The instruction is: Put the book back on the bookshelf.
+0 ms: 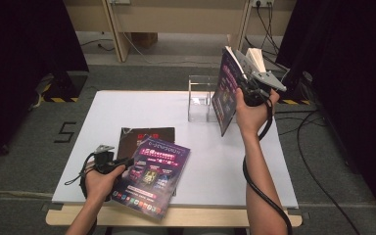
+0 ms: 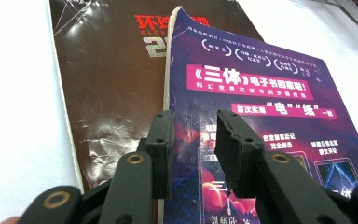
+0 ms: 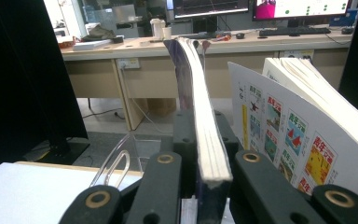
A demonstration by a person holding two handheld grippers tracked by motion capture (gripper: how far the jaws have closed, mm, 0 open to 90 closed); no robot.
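— Gripper work at both ends of the white bench (image 1: 103,105): what does each hand have?

— Right gripper (image 1: 250,81), raised over the far right part of the bench, is clamped on a purple magazine (image 1: 226,93) that stands on edge. Left gripper (image 1: 108,164), near the front left corner, lies low with its jaws partly apart. Its own view sets the spine edge of a second purple magazine (image 1: 152,176) in the gap between the pads (image 2: 161,149). Whether they press on it cannot be told.

— How much room around them?

— Plenty on the left and middle of the bench, which are bare. The second purple magazine overhangs the front edge and lies on a dark-covered magazine (image 1: 137,136). A clear acrylic stand (image 1: 199,98) sits near the far edge, just beside the upright magazine.

— What does one view add to another?

— Right gripper view shows the held magazine's page edges (image 3: 205,135) bowing between the jaws, and beside them a white-backed magazine (image 3: 303,140) with small colour covers printed on it. From above, that one is a pale sliver (image 1: 255,58) behind the gripper's grey plate.

— Anything lost?

— The held magazine's lower end is cut off in the right gripper view. The acrylic stand shows there as a curved clear edge (image 3: 114,168).
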